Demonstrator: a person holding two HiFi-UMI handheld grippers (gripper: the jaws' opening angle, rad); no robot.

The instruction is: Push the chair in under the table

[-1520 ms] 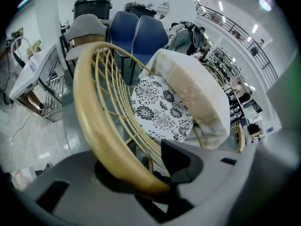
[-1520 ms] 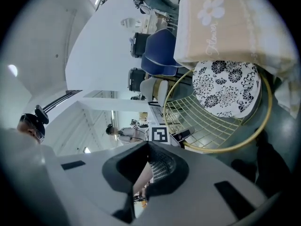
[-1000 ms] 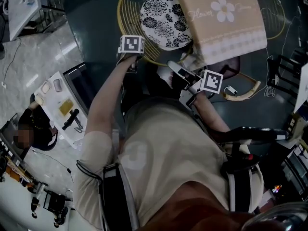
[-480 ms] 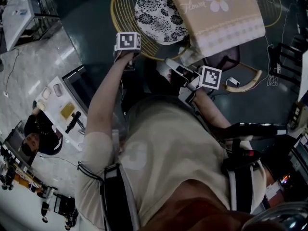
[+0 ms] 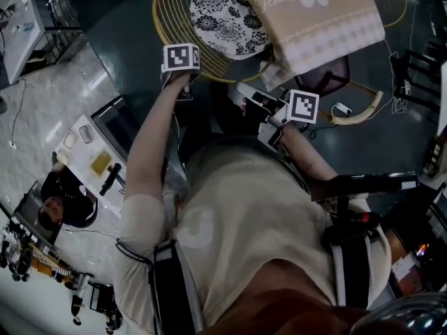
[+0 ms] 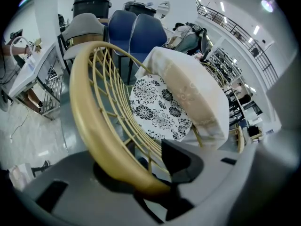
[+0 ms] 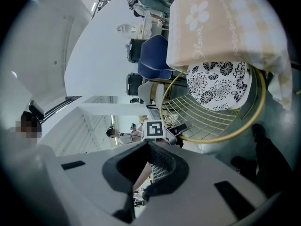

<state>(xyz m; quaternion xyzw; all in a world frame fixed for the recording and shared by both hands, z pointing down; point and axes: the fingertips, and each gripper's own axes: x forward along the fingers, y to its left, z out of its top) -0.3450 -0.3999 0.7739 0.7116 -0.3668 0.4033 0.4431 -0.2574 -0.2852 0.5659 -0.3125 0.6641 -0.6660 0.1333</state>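
Note:
The round gold wire chair (image 5: pixel 166 26) with a black-and-white floral cushion (image 5: pixel 223 5) stands partly beneath the table's beige flowered cloth (image 5: pixel 314 19). My left gripper (image 5: pixel 179 65) points down at the chair's near rim. In the left gripper view the rim (image 6: pixel 89 121) runs between the jaws of the left gripper (image 6: pixel 146 171). Those jaws have just been opening, and a gap shows beside the right pad. My right gripper (image 5: pixel 244 93) is shut on nothing, level, beside the rim. From the right gripper (image 7: pixel 148 173) the chair (image 7: pixel 211 138) and cloth (image 7: pixel 221 27) lie ahead.
Blue chairs (image 6: pixel 141 32) and a grey chair (image 6: pixel 84 25) stand beyond the gold one. A second chair with a curved wooden arm (image 5: pixel 356 114) sits right of the table. A white desk (image 5: pixel 91 159) and a seated person (image 5: pixel 59 201) are at the left.
The chair and table sit higher and further left in the head view. Both grippers keep their places by the chair's rim.

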